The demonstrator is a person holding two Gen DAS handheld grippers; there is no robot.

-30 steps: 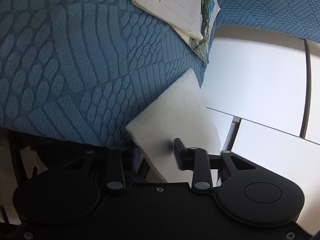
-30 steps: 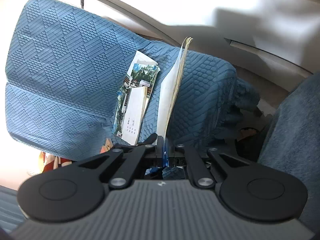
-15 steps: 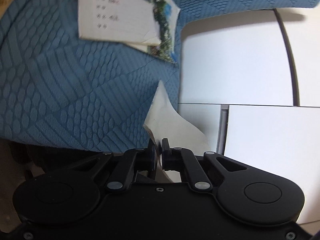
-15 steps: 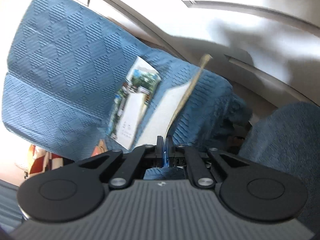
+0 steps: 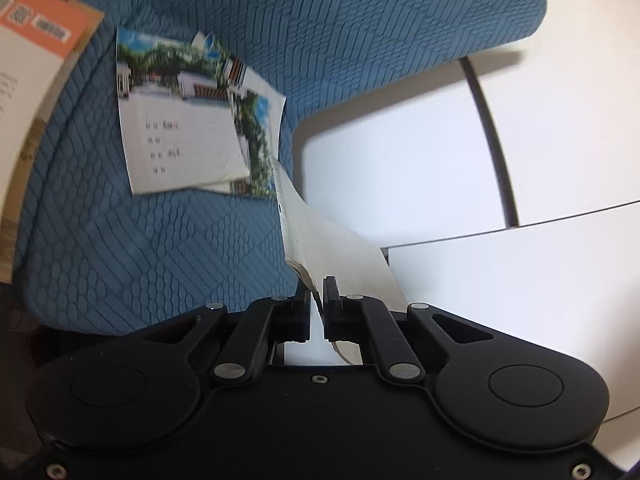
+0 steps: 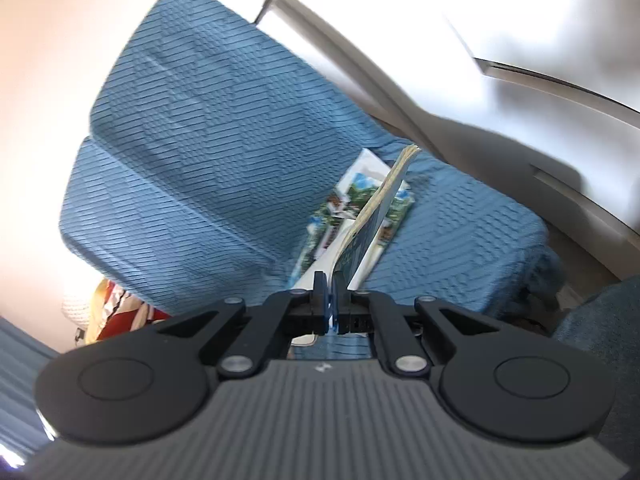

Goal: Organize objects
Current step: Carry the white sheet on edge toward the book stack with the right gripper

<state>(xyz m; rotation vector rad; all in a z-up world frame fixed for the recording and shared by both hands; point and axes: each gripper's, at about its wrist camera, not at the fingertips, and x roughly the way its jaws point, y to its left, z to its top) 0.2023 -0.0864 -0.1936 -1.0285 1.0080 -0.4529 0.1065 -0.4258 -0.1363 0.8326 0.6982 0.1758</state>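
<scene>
While both tongs clamp the same thin booklet (image 5: 320,236), it hangs in the air above the blue quilted cushion (image 5: 160,240), not resting on it. Left tongs (image 5: 317,292) are closed on one corner of the booklet, the sheet bending up and away from the pads. Right tongs (image 6: 330,284) are closed on another edge; from that view the booklet (image 6: 384,196) runs edge-on, straight ahead from the tips, long axis pointing away toward the far side of the cushion.

Key relation: the photo-cover booklets (image 5: 192,124) lie flat on the cushion directly ahead of and below the held booklet, a small overlapping stack of at least two. In the right view the held one's far end overlaps that stack (image 6: 352,216); whether it touches is unclear, blur. Stack's long axis looks roughly in line with the held booklet's, slightly skewed.

Both hands look about equally near; left view shows the stack just past the held sheet's tip. Orange-banded sheet (image 5: 32,40) sits at the cushion's left edge, well apart. Likely next step: lower onto the stack, a guess only.
</scene>
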